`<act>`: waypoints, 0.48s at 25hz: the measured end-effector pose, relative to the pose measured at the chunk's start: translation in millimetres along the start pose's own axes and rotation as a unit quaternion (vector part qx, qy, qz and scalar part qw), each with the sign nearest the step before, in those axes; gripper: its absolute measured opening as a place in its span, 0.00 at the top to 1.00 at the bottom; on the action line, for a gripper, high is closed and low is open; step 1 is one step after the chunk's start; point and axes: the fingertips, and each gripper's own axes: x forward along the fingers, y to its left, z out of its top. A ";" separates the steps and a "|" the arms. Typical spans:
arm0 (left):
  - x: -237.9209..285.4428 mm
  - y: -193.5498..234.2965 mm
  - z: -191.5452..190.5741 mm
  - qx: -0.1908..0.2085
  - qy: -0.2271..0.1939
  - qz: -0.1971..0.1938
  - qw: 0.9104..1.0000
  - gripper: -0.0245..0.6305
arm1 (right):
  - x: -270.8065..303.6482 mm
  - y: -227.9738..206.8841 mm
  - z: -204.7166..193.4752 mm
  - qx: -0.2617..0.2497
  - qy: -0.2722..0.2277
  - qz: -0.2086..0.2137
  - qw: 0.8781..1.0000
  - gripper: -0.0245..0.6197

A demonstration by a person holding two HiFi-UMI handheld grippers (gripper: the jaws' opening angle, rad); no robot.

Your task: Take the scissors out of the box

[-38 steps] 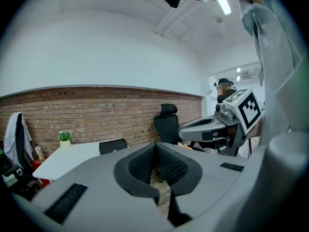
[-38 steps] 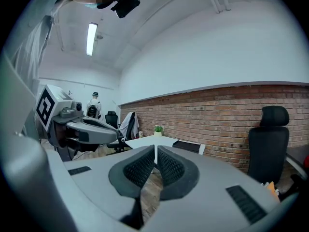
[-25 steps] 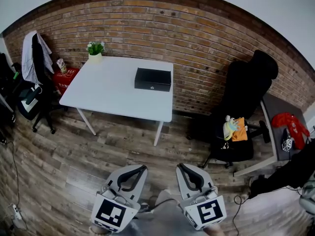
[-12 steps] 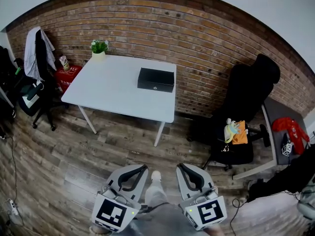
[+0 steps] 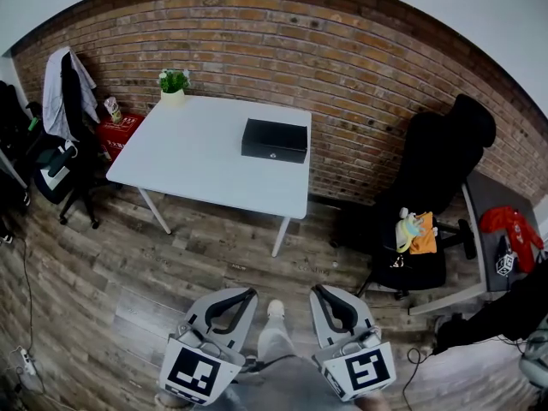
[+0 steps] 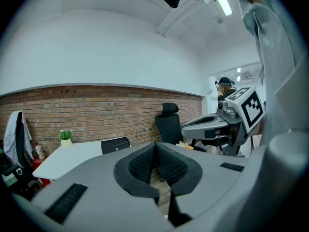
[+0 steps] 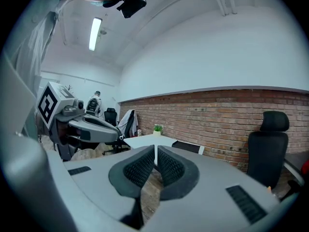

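Approach stage: left claw (image 5: 248,293) and right claw (image 5: 318,289), both clenched empty, hang well apart from the closed black box (image 5: 274,140) on the desk (image 5: 193,161), so stepping closer and lifting its lid seem next.

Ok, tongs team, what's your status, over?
Left tongs shut, empty. Right tongs shut, empty. Black box closed on white table, well ahead; scissors not seen. Only wooden floor in between.
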 end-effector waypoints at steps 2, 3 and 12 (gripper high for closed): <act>8.2 7.0 0.5 0.004 0.002 0.002 1.000 0.93 | 10.0 -6.6 0.1 0.002 -0.001 0.002 1.000 0.89; 12.7 11.0 0.9 0.004 0.002 0.004 1.000 0.93 | 15.2 -9.9 0.3 0.003 -0.001 0.004 1.000 0.89; 59.9 52.3 3.9 0.002 0.008 0.021 1.000 0.93 | 72.1 -44.2 4.6 0.003 -0.001 0.026 1.000 0.89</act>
